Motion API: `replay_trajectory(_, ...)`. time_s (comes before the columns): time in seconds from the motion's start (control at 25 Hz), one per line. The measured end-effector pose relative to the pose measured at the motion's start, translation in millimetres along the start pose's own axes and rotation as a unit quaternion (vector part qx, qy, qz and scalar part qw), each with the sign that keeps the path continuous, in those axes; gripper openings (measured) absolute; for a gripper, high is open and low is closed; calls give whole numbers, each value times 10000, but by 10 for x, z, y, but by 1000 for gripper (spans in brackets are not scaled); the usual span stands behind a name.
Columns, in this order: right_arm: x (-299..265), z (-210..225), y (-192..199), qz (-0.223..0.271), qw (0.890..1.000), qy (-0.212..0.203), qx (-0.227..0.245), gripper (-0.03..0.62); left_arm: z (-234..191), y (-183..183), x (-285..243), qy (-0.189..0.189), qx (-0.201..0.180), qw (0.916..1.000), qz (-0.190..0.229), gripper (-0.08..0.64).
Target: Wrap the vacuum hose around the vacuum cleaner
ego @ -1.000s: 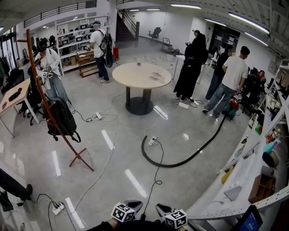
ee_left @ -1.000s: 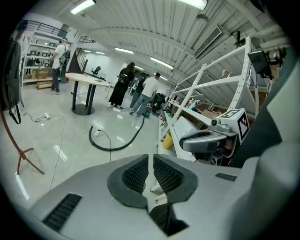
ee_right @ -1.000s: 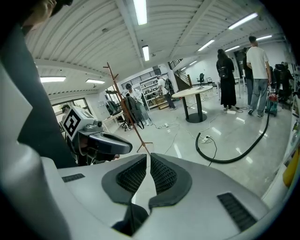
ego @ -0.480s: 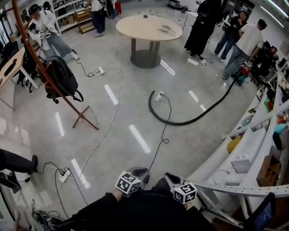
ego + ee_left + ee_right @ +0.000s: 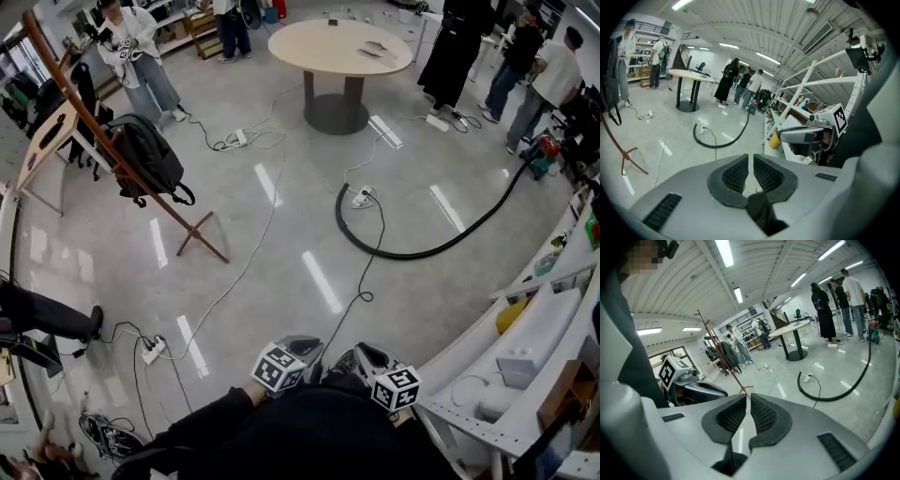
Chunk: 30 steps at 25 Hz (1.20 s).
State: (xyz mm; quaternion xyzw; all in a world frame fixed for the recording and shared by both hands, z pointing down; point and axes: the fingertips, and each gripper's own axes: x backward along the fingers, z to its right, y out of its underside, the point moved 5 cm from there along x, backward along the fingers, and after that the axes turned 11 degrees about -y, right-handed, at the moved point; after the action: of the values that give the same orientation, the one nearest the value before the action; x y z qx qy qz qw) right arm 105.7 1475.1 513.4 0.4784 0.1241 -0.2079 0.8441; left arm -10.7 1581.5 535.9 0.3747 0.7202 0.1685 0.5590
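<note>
Left gripper and right gripper are both clenched, holding nothing. The black vacuum hose lies curved on the floor near the round table. It runs to the red vacuum cleaner, well apart from that table.

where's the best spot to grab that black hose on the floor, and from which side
Probably the free end of the hose, the curl beside the power strip. It lies flat on the floor with room around it, so come from above with the jaws across its round body, clear of the thin cable crossing it. The other end runs to the vacuum cleaner.
</note>
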Motion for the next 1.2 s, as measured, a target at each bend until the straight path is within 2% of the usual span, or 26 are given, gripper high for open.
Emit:
replay_trajectory(0.24, 170, 638, -419, 198, 9997, -140, 67, 40, 296, -578, -387, -260, -7, 9995, 168, 49)
replay_trajectory(0.4, 163, 888, -499, 192, 9995, -245, -31, 40, 325, -690, -520, -411, -13, 9991, 73, 49)
replay_trajectory(0.52, 120, 1031, -539, 144, 9994, -278, -147, 40, 244, -783, -592, -525, 106, 9986, 30, 49)
replay_trajectory(0.64, 10, 1182, -575, 56, 9993, -267, -253, 40, 146, -863, -695, -529, 69, 9986, -57, 49)
replay_trajectory(0.8, -222, 1375, -668, -33, 9993, -139, -354, 40, -147, -1041, -883, -448, 183, 9988, -13, 49)
replay_trajectory(0.92, -458, 1484, -848, -86, 9994, 37, -337, 40, -491, -1306, -1051, -264, 243, 9994, 31, 49)
replay_trajectory(1.08, -754, 1668, -1272, -66, 9982, 509, -313, 40, -934, -1832, -1231, 123, 41, 9998, 142, 49)
replay_trajectory(1.2, -1044, 1721, -1557, -31, 9965, 753, -352, 40, -1288, -2089, -1328, 352, -68, 9993, 108, 49)
